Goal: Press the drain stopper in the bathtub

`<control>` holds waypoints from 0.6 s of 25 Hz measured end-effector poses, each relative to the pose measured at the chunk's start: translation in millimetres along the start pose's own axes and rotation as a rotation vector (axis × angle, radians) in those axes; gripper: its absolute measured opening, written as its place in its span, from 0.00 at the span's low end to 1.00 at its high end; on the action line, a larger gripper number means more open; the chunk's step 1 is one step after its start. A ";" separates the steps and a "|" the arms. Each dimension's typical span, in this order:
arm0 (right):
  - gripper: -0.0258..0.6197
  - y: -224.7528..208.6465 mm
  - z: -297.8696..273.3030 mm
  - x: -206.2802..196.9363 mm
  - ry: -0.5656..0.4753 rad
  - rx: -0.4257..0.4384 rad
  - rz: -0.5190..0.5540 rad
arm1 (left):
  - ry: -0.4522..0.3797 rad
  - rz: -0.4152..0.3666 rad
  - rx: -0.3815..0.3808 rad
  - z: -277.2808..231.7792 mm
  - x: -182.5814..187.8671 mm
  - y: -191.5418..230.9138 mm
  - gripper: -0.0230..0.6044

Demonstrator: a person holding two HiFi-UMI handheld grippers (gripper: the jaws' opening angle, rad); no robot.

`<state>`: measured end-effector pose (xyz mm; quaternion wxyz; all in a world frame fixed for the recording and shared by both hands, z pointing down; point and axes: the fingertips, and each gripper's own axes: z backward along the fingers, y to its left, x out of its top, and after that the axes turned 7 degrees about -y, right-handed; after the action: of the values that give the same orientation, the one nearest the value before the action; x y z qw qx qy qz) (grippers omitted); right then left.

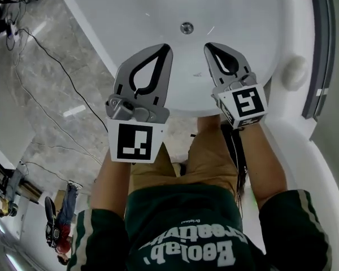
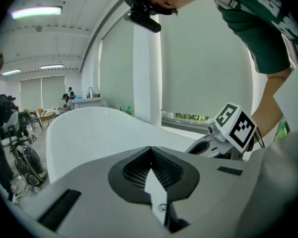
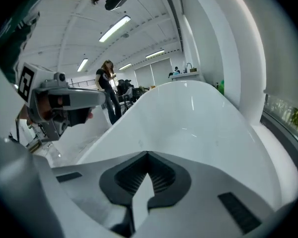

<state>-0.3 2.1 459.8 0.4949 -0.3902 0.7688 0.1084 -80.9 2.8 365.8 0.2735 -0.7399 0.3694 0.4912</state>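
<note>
The round chrome drain stopper (image 1: 186, 27) sits in the floor of the white bathtub (image 1: 130, 16). Both grippers hover above the tub's near end, short of the stopper. My left gripper (image 1: 168, 47) is shut with nothing in it, its tip below and left of the stopper. My right gripper (image 1: 207, 46) is shut and empty too, its tip below and right of the stopper. In the left gripper view the jaws (image 2: 150, 148) meet above the tub rim (image 2: 89, 123). The right gripper's jaws (image 3: 147, 154) meet over the tub's inner wall (image 3: 188, 128). Neither gripper view shows the stopper.
A round white knob (image 1: 294, 70) sits on the tub's right ledge beside a dark window frame (image 1: 322, 49). Grey marble floor (image 1: 51, 83) with black cables (image 1: 56, 61) lies to the left. A person (image 3: 107, 86) stands beyond the tub, with furniture behind.
</note>
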 end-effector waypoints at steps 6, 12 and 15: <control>0.06 -26.2 -46.1 -64.2 0.090 0.002 0.029 | 0.011 0.043 0.019 -30.2 -48.8 1.6 0.05; 0.06 -31.5 -82.6 -124.2 0.179 0.079 0.073 | 0.031 0.057 -0.003 -62.9 -81.1 -13.6 0.05; 0.06 -39.8 -98.6 -156.7 0.225 0.104 0.080 | 0.039 0.096 0.000 -76.8 -95.6 -21.0 0.05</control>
<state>-6.6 -2.0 649.0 0.4203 -0.3429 0.8390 0.0437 -46.8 -17.4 483.7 0.2424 -0.7307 0.4098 0.4893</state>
